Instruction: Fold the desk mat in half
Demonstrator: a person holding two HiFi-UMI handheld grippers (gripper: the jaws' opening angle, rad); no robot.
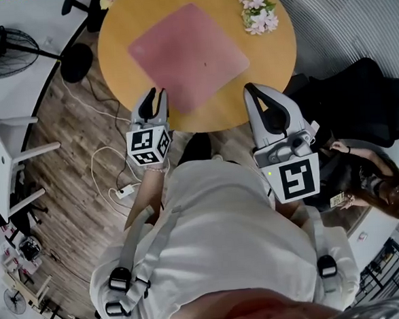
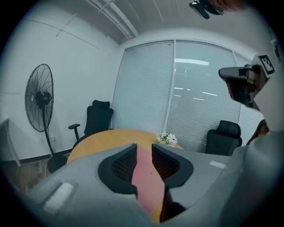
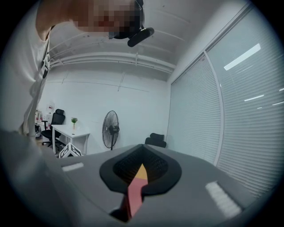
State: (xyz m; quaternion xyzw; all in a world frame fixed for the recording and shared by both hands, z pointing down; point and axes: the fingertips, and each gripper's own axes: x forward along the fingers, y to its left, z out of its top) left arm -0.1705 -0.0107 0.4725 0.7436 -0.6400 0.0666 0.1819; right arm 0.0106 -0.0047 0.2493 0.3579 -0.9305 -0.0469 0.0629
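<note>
A pink desk mat lies flat, turned like a diamond, on the round wooden table. My left gripper hovers over the table's near edge, by the mat's near-left side. Its jaws stand a little apart, and the mat shows through the gap with nothing pinched. My right gripper is at the table's near-right edge, just beyond the mat's near-right side. Its fingertips meet, and in the right gripper view only a sliver of mat shows behind them.
A bunch of flowers lies at the table's far right. A standing fan and a white desk are to the left, with cables on the floor. A black chair and a seated person are on the right.
</note>
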